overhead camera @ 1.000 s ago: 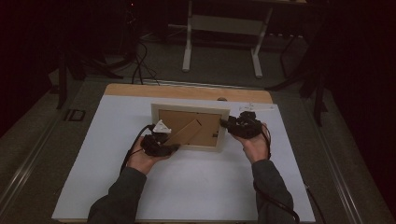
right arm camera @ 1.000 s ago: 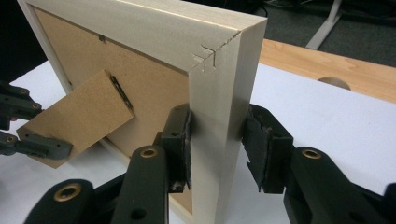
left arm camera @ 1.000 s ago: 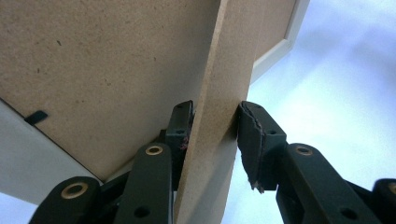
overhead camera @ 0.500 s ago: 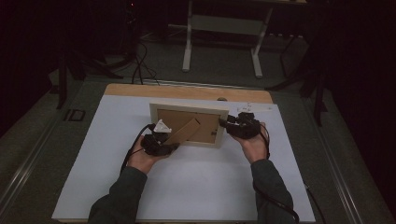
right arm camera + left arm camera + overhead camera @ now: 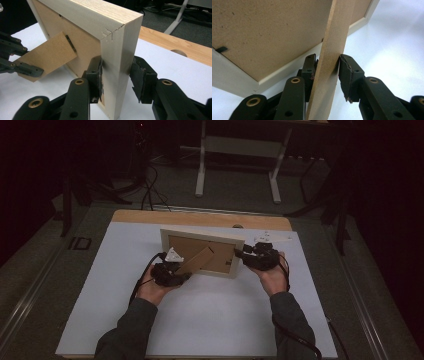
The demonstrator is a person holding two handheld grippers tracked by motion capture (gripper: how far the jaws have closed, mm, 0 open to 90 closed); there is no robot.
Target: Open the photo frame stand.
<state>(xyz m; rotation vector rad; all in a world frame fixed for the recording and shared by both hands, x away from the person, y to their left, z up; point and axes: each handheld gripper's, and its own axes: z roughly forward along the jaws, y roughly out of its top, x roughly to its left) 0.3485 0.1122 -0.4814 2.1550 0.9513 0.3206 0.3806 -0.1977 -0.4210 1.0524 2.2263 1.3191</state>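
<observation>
The picture frame [image 5: 202,253] of pale, grained wood stands upright on the white table [image 5: 200,320]. The right gripper [image 5: 116,71] clamps its side edge; the left gripper [image 5: 327,71] pinches the flat brown fibreboard stand [image 5: 334,50] — swung out behind.

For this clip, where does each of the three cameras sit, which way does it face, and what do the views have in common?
High view: above the person's side, looking forward and down at the white table; forearms, left gripper, right gripper.
Left gripper view: rides the left gripper, looks along its jaws at the brown stand flap.
Right gripper view: rides the right gripper, jaws on the picture frame edge.
Shared: the frame's brown back and flap appear in all three.
</observation>
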